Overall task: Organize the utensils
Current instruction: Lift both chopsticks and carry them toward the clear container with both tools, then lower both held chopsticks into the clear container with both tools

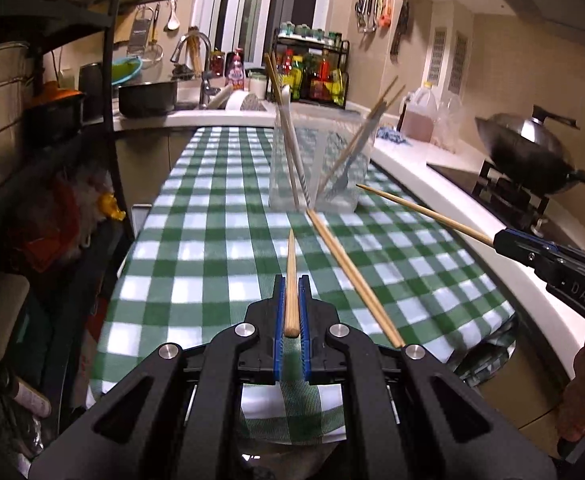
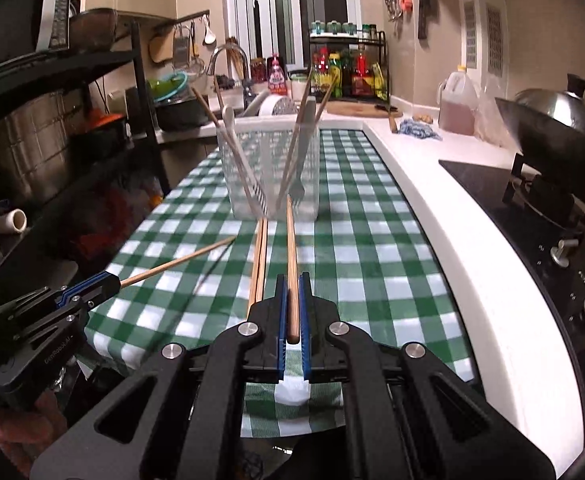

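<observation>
Blue-padded left gripper (image 1: 291, 286) clamped tight on one wooden chopstick (image 1: 291, 280), blunt end back between the pads, thin tip aimed forward over the cloth. Same hold on the other side: right gripper (image 2: 291, 286) pinched narrow around a second chopstick (image 2: 291, 264), its tip reaching toward the foot of the clear holder (image 2: 268, 172). Seen from the left wrist, right gripper off at the right edge with its stick slanting up and left across the table; seen from the right wrist, left gripper low at the left edge, stick angling up and right. Both sticks lifted clear of the cloth, apart from each other. Between them, flat on the green-and-white checked tablecloth (image 1: 212, 260), a loose pair of chopsticks (image 1: 352, 272) lying side by side, far ends just short of the holder's base. Farther out, clear holder standing upright on the cloth, split in two sides: chopsticks and a white-handled utensil (image 2: 232, 136) leaning in the left side, more chopsticks and a fork (image 2: 298, 184), tines down, in the right. Beyond the table: white counter (image 2: 472, 240) along the right, wok (image 2: 552, 152) with lid on the black stove, sink and faucet (image 1: 196, 64) at the far end, rack of bottles (image 1: 312, 72) by the window.
</observation>
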A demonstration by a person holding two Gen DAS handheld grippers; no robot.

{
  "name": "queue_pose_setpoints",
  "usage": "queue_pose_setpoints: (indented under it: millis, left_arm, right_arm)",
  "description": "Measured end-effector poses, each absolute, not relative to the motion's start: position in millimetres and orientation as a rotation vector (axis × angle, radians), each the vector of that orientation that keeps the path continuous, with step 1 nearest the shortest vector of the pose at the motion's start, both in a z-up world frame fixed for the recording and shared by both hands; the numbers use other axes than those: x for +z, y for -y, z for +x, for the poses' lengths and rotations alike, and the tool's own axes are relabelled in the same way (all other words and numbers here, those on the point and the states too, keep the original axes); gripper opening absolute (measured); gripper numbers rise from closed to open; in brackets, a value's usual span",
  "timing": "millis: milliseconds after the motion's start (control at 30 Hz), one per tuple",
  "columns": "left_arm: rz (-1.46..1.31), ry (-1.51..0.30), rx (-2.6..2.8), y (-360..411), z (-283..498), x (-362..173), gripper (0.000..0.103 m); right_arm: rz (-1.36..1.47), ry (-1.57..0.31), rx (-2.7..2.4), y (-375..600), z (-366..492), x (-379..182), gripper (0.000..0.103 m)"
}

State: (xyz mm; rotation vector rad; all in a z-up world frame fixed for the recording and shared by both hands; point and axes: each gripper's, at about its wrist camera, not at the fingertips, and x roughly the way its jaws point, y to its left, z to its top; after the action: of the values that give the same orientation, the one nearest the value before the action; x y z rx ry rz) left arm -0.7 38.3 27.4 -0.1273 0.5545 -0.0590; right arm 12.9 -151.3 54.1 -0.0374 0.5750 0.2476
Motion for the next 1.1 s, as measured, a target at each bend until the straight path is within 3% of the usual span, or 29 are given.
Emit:
queue_pose_setpoints:
  millis: [533,1100]
  left_arm:
    - [-0.123,-0.456,-0.064,-47,9,78,0.007]
    - [-0.123,-0.438,-0.069,-52,27,95,0.007]
  right_arm:
    - [-0.010,-0.535,0.279,155,15,87,0.006]
    - [-0.003,-0.482,0.293,153,30,116,0.006]
